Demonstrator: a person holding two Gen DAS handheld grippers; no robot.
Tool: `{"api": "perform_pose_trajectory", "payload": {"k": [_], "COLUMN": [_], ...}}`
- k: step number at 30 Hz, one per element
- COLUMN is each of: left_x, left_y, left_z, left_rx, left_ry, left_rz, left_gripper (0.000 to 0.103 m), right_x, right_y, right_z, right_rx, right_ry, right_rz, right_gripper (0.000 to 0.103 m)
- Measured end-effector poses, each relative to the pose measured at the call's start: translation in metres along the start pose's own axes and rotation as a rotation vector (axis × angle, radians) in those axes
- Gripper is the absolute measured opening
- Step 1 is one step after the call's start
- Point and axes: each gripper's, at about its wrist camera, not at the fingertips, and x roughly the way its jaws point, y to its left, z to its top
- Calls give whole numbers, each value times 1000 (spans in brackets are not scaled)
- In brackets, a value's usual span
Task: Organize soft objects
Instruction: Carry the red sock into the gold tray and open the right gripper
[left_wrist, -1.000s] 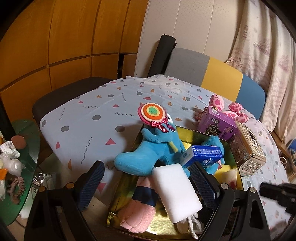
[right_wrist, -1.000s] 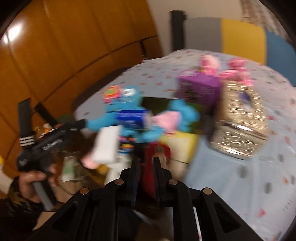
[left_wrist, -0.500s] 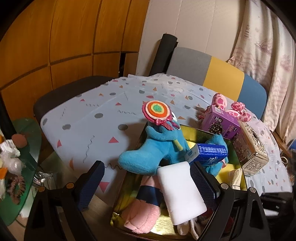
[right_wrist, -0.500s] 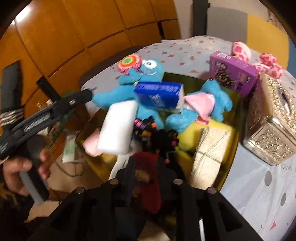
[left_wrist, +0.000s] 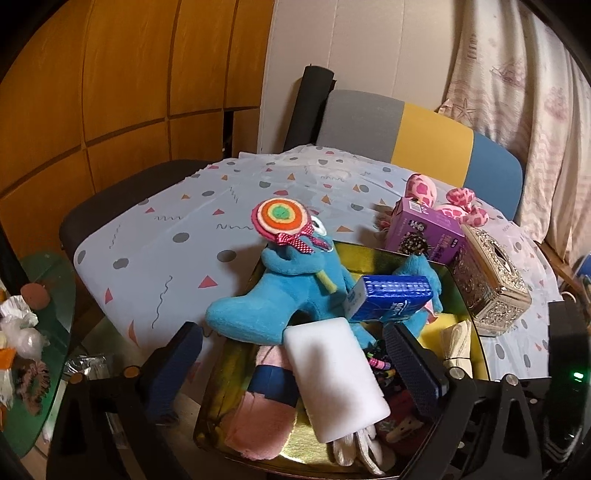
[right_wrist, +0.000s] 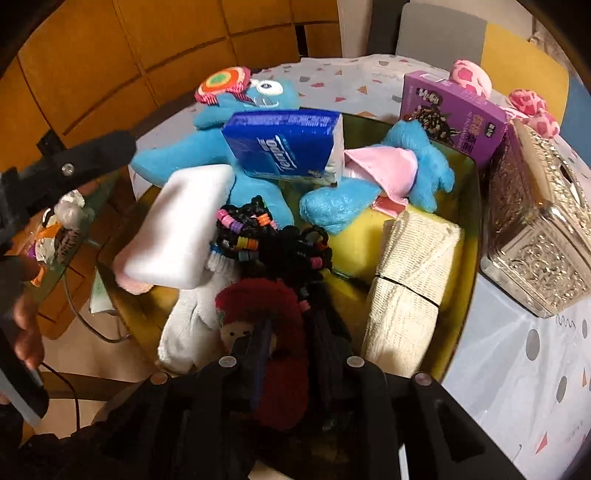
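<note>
- A gold tray (left_wrist: 236, 373) heaped with soft things is seen just ahead of both hand-held grippers, set at the near edge of the patterned surface (left_wrist: 192, 221).
- The right hand-held gripper (right_wrist: 291, 354) is shown clamped on a small red-haired doll (right_wrist: 266, 314), which is held low over the near end of the tray, directly in front of its fingers.
- The left hand-held gripper (left_wrist: 295, 354) is held with its pads well apart and nothing between them; the white sponge block (left_wrist: 332, 373) and a pink-and-navy plush piece (left_wrist: 258, 406) lie beyond the gap, apparently untouched.
- Farther ahead of the left hand-held gripper, a blue plush toy (left_wrist: 280, 295) with a felt lollipop (left_wrist: 282, 219) is sprawled over the tray's far rim, with a blue tissue pack (right_wrist: 288, 144) resting on it.
- To the right of the right hand-held gripper, a cream knitted roll (right_wrist: 410, 280) lies on a yellow sponge (right_wrist: 354, 243); a purple box (right_wrist: 454, 110) and an ornate metal box (right_wrist: 539, 236) stand outside the tray.
- The step in hand is judged to be the placing of the doll among the gathered soft items.
- A free spot is called for next, probably near the white glove (right_wrist: 188, 332) and the beaded black cord (right_wrist: 255, 236), before the grip is released.
</note>
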Motion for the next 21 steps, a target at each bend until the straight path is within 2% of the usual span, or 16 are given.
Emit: {"api": "perform_pose_trajectory", "payload": {"k": [2,6,7,8,9,14,21], "left_x": [-2,-7,-8,-9,-10,-20,-33], "left_y": [-3,-10,-11,-12,-12,-16,-34], "left_z": [0,-1,-1,-2,-2,-5,-16], "left_rx": [10,31,30,28,27,11,39], "left_ry": [-9,-25,-30,-32,-35,-55,-86], "left_rz": [3,16,19,22,25,40,50], "left_gripper": [101,103,103,103,103,103,103], "right_x": [-8,-32,-38,-43,-46,-60,-78], "right_y": [-2,-1,-1,-1,2,2,-17], "right_z": [-3,-5,-6,-7,-7,-9,-23], "right_rx": [8,27,32,37,42,96,263], "right_ry": [-19,-112,-136,-155,-170,-264,-354], "right_rz": [10,-7,-18,-33,-50,-176,-352], "right_gripper": [22,23,24,30,37,45,45]}}
